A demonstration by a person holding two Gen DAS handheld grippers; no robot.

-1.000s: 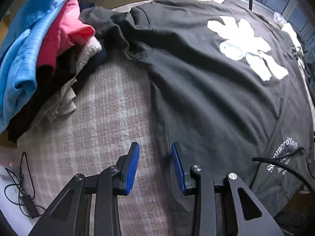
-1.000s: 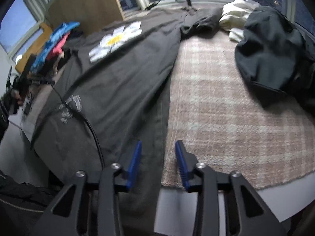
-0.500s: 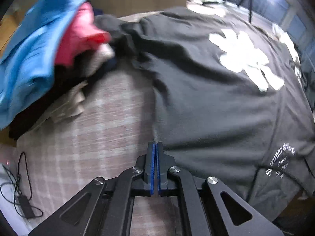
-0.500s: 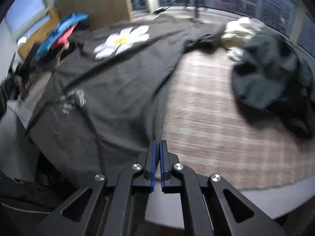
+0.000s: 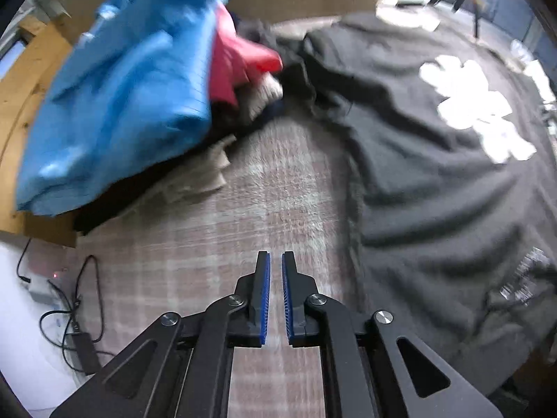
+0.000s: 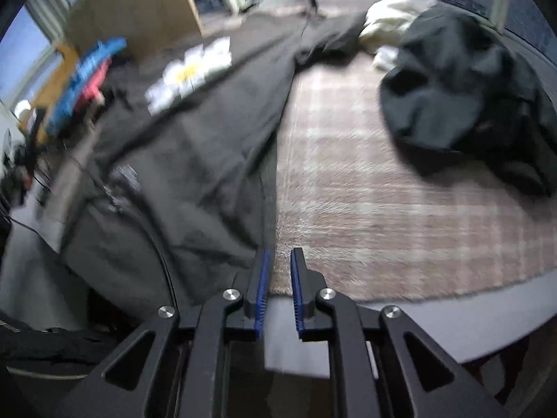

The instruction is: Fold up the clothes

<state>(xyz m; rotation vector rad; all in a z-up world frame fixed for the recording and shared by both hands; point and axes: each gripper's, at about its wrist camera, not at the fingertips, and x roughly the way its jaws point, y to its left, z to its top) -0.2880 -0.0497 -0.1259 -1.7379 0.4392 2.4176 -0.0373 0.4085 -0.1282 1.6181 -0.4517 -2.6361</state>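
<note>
Left wrist view: my left gripper [image 5: 275, 292] hangs over bare plaid blanket [image 5: 278, 209], its blue-padded fingers slightly parted and holding nothing. A black shirt [image 5: 435, 181] with a white flower print [image 5: 473, 111] lies spread to the right, its edge near the fingers but apart from them. A blue garment [image 5: 118, 104] and a pink one [image 5: 236, 62] sit piled at upper left. Right wrist view: my right gripper [image 6: 278, 278] is also slightly parted and empty, at the blanket's near edge beside the shirt's side seam. A dark bundle [image 6: 463, 104] rests at right.
</note>
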